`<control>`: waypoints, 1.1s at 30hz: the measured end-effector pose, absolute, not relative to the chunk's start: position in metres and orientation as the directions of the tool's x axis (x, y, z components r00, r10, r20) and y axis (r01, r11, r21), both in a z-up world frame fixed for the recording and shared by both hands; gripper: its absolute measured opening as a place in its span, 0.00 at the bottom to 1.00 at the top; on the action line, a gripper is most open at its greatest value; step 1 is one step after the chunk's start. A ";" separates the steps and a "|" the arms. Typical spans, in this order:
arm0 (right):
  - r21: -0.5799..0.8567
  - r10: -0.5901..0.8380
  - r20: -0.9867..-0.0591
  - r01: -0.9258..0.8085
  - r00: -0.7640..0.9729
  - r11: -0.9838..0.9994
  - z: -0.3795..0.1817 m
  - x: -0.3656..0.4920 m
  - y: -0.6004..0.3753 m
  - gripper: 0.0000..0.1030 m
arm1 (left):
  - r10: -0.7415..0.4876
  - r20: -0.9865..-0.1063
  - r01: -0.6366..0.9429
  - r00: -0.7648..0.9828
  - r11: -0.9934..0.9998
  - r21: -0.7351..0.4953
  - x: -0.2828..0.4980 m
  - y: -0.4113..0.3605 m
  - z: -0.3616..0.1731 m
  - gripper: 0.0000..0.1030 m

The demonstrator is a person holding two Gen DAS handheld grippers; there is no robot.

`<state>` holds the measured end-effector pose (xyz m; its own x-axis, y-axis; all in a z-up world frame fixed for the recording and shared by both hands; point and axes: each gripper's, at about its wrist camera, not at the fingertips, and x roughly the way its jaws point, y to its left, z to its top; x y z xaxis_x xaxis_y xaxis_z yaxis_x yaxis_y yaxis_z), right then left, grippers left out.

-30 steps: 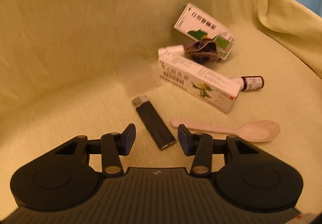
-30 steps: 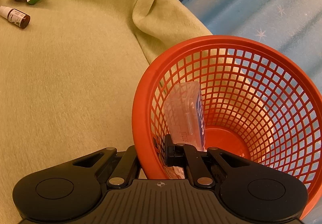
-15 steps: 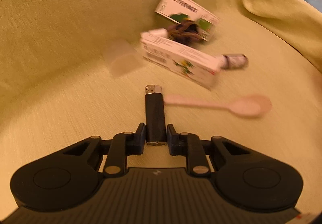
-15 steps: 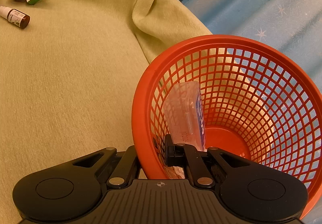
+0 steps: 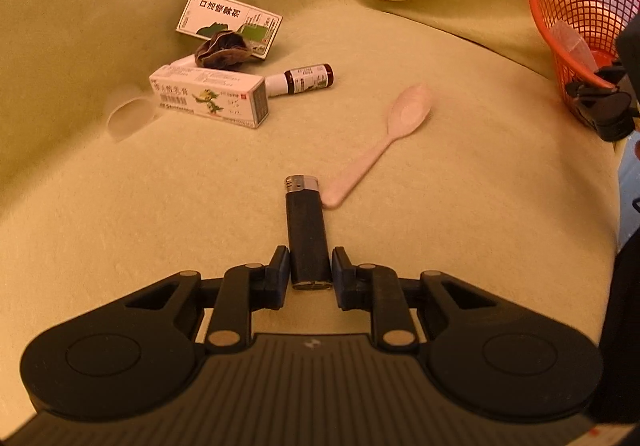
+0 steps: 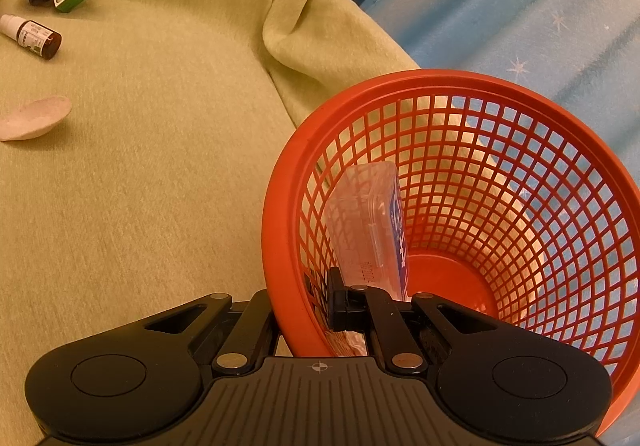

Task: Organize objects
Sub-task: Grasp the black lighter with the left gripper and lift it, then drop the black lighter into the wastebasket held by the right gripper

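My left gripper (image 5: 309,270) is shut on the lower end of a black lighter (image 5: 306,224), whose metal top points away from me. Just beyond it a pale pink spoon (image 5: 400,125) lies on the green blanket (image 5: 460,205). Farther back lie a brown dropper bottle (image 5: 306,79), a white medicine box (image 5: 208,97), a green-and-white box (image 5: 228,19) and a dark scrunchie (image 5: 222,51). My right gripper (image 6: 316,306) is shut on the near rim of the orange mesh basket (image 6: 280,205), one finger outside and one inside. A clear packet (image 6: 368,221) leans inside the basket.
In the left wrist view the basket (image 5: 584,1) stands at the far right edge of the blanket, with the right gripper (image 5: 600,105) on it. A blanket fold (image 6: 304,25) rises behind the basket. Blue starred fabric (image 6: 520,5) lies past it.
The left jaws closed on the lighter, then the gripper swung with it, so the spoon and boxes shifted left and the basket came into view. The right gripper stayed still.
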<state>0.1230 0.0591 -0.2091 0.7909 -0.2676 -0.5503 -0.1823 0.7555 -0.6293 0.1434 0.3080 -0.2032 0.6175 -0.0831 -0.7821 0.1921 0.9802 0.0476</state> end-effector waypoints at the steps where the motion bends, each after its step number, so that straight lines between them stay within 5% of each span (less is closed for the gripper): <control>1: -0.628 -0.267 -0.550 -0.182 0.791 0.756 -0.209 0.124 0.059 0.02 | -0.076 -0.780 0.191 0.621 0.980 0.056 0.146 0.307 -0.204 0.18; 20: -0.622 -0.265 -0.552 -0.179 0.791 0.762 -0.208 0.128 0.060 0.02 | -0.038 -0.793 0.215 0.609 0.969 0.119 0.167 0.307 -0.208 0.17; 33: -0.620 -0.263 -0.555 -0.182 0.789 0.763 -0.208 0.127 0.059 0.02 | -0.083 -0.746 0.215 0.661 0.973 0.082 0.171 0.308 -0.163 0.17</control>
<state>0.1274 0.0587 -0.2082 0.7894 -0.2627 -0.5548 -0.1821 0.7630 -0.6203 0.1706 0.3079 -0.1635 0.6608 -0.0826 -0.7460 0.2148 0.9732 0.0824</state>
